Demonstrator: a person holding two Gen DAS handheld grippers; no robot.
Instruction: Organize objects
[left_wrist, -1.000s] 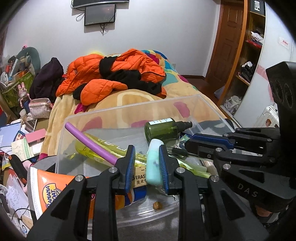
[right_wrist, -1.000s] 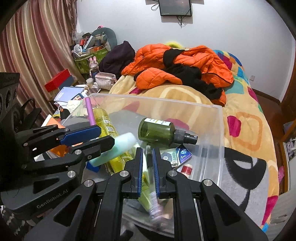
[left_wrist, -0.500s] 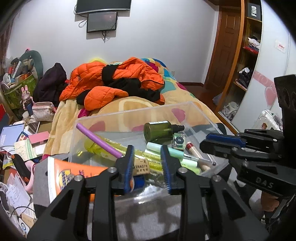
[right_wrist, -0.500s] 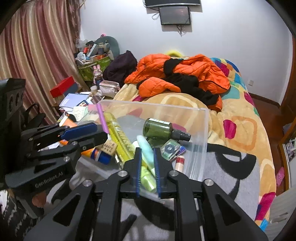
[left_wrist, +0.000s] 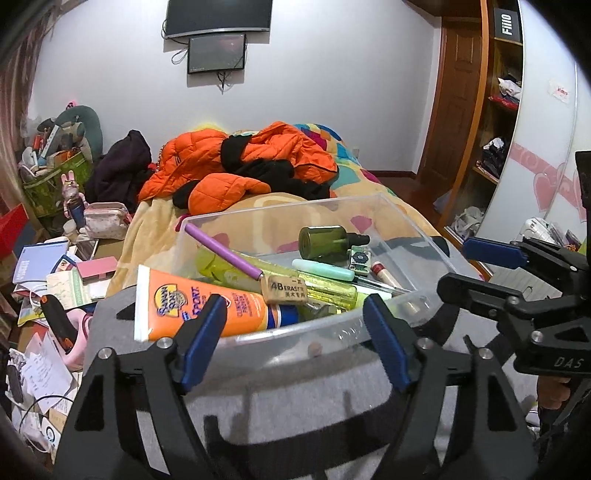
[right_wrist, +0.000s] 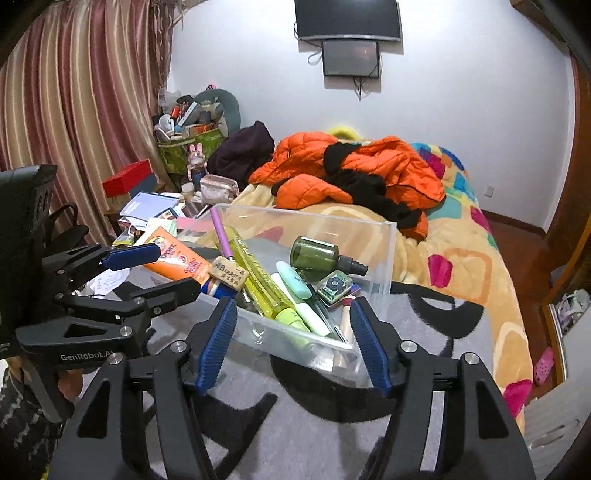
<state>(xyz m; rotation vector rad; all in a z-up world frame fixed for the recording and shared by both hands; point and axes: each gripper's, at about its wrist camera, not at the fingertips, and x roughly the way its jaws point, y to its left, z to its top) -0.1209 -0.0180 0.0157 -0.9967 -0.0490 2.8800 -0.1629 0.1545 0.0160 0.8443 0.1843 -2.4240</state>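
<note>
Fingers (left_wrist: 201, 338) of both grippers opening, nothing between them; clear bin (left_wrist: 417, 236) lies just beyond.

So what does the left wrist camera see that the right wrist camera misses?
Only the left view shows the wooden door and the shelves beside it. Only the right view shows the striped curtain and a pink slipper on the floor. Both show the clear bin of toiletries, the orange sunscreen tube, the green bottle, and the orange jacket on the bed.
</note>
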